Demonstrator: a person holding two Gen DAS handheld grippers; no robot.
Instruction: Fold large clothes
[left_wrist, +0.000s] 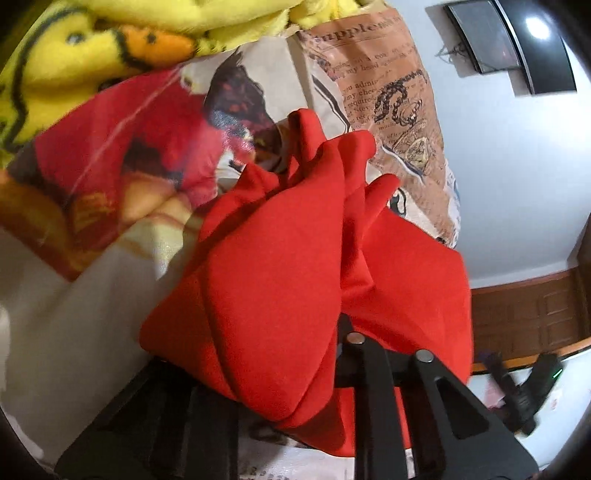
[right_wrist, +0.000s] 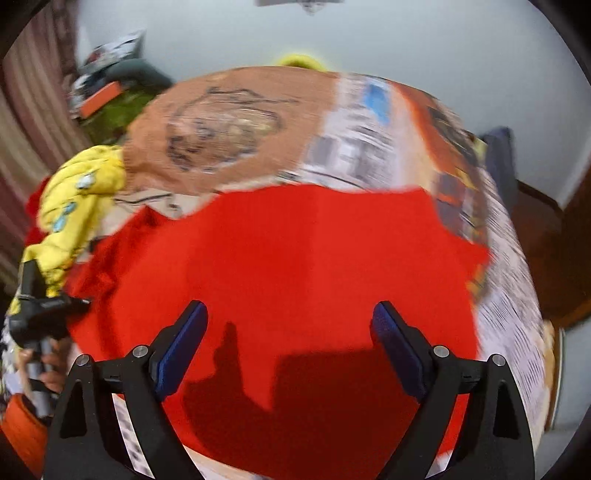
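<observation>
A large red garment (right_wrist: 295, 258) lies spread on a bed covered with a printed sheet (right_wrist: 229, 125). My right gripper (right_wrist: 290, 332) is open and empty, its blue pads (right_wrist: 184, 343) wide apart just above the red cloth. In the left wrist view my left gripper (left_wrist: 332, 354) is shut on a bunched fold of the red garment (left_wrist: 280, 266), which drapes over the fingers and hides their tips. The left gripper also shows at the left edge of the right wrist view (right_wrist: 44, 310), at the garment's left side.
Yellow plush clothing (left_wrist: 74, 55) lies on the bed beyond the red cloth and at its left side (right_wrist: 74, 206). A pale wall (left_wrist: 498, 184), a dark wooden cabinet (left_wrist: 528, 314) and curtains (right_wrist: 22, 129) surround the bed.
</observation>
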